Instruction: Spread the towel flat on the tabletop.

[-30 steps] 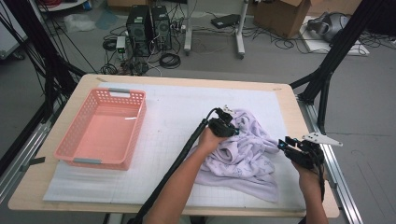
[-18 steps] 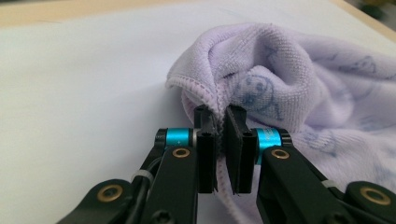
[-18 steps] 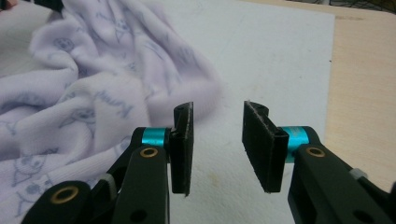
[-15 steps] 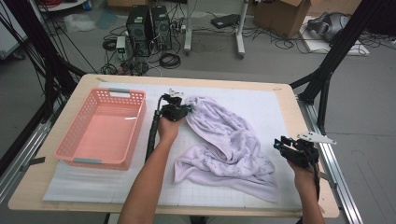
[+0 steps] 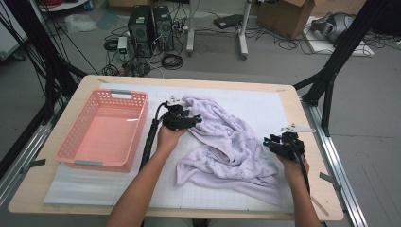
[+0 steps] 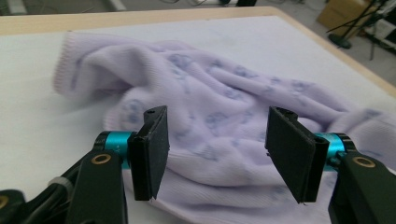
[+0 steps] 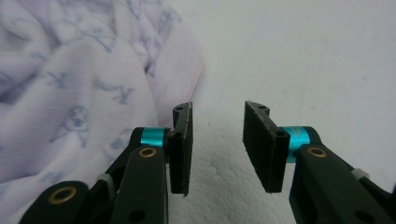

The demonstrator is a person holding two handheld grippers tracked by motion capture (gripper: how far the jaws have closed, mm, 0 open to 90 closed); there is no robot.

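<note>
1. My left gripper [image 5: 189, 119] sits over the upper left edge of the pale lilac knitted towel with the faint blue pattern [image 5: 227, 146], near the middle of the table. Its jaws have just been opening and now stand wide apart. In the left gripper view the left gripper [image 6: 217, 149] has the cloth lying below and beyond it, and neither pad presses on the cloth.

2. My left forearm comes up from the bottom edge of the high view, slanting toward the far side. The hand is wrapped around the gripper body and the jaws point off to the right, across the towel.

3. My right gripper [image 5: 270, 141] is held at the towel's right edge, close to the near right side of the table. My right forearm rises almost straight from the bottom, and the jaws point left toward the cloth.

4. In the right gripper view the right gripper [image 7: 217, 149] has its jaws moderately apart with only the white foam mat [image 7: 299, 60] between them. The towel's hemmed edge [image 7: 189, 70] lies just beside the left jaw; whether it touches I cannot tell.

5. The towel lies rumpled on the white mat, spread from the table's middle toward its near right corner.

6. The pink plastic lattice basket [image 5: 75, 150] stands at the left of the table, well apart from the towel.
</note>
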